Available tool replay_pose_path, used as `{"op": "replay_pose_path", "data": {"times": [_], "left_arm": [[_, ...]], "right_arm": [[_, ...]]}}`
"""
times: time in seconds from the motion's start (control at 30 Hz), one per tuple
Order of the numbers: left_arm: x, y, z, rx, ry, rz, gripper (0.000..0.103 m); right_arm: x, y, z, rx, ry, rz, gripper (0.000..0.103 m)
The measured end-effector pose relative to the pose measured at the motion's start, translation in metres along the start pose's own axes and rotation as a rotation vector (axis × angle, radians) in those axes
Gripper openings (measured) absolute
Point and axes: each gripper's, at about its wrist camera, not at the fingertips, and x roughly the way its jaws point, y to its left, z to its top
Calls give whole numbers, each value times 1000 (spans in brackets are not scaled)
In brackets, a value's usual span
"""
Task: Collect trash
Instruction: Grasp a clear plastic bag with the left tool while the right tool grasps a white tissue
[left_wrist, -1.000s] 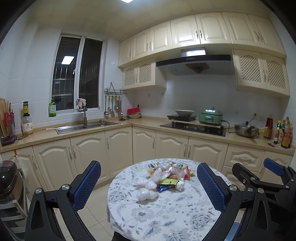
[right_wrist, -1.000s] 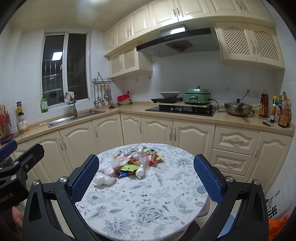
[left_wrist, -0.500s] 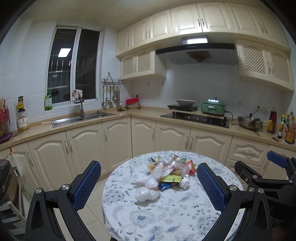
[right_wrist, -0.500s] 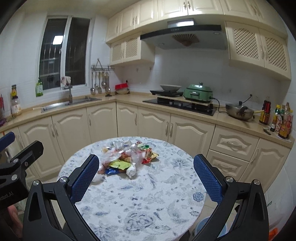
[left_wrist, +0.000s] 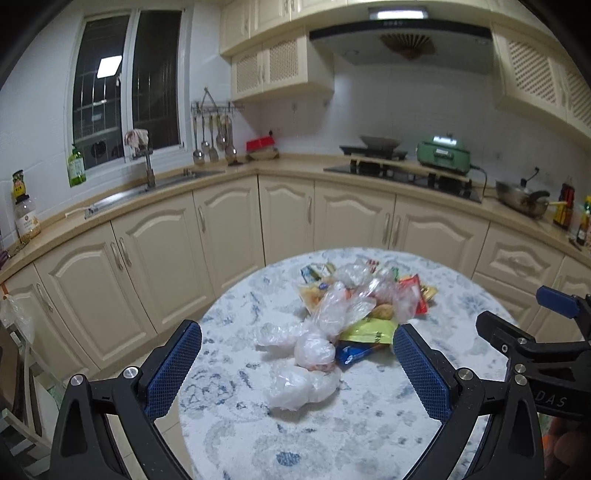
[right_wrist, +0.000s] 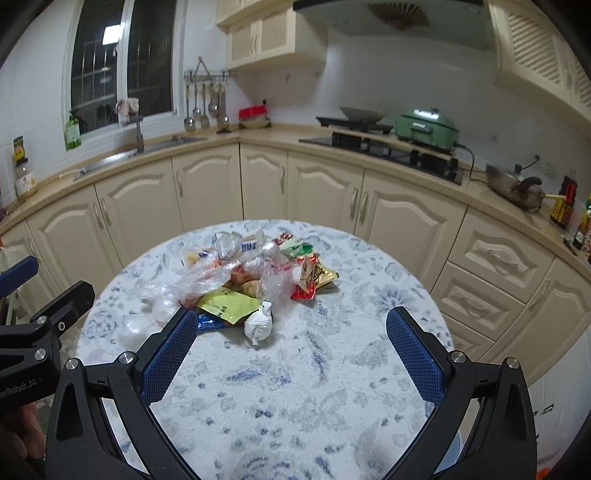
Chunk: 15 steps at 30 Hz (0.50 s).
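A pile of trash (left_wrist: 351, 310) lies on the round table (left_wrist: 236, 435) with a blue-flowered cloth: clear plastic bags, a yellow-green wrapper (left_wrist: 369, 330), a red wrapper (left_wrist: 415, 295) and a white knotted bag (left_wrist: 303, 386) nearest me. In the right wrist view the pile (right_wrist: 251, 277) lies mid-table, with a small white knotted bag (right_wrist: 258, 325) at its front. My left gripper (left_wrist: 295, 365) is open and empty, above the table just short of the pile. My right gripper (right_wrist: 291, 347) is open and empty, to the right of the left one.
Cream kitchen cabinets (left_wrist: 229, 229) and a counter run behind the table, with a sink (left_wrist: 147, 192), a stove (left_wrist: 402, 173), a green cooker (left_wrist: 443, 153) and a pan (left_wrist: 521, 195). Bottles (right_wrist: 565, 206) stand at the far right. Floor shows left of the table (left_wrist: 140, 365).
Both grippers have moved forward and tilted down toward the table. The trash pile now looks larger and nearer. Both stay open.
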Motion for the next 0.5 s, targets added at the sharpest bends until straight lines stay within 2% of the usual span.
{"op": "replay_pose_path", "data": {"times": [0.3,0.33,0.5], "left_arm": [[95,6,9,10,147,-17,102],[103,7,9,9,153,-19,102],[139,14,18,6,178,-27,102]], "right_arm": [[92,2,-4,-16,178,54,99],[98,3,-5,-19,194,58,95],[124,5,-14,-17,259,73,94]]}}
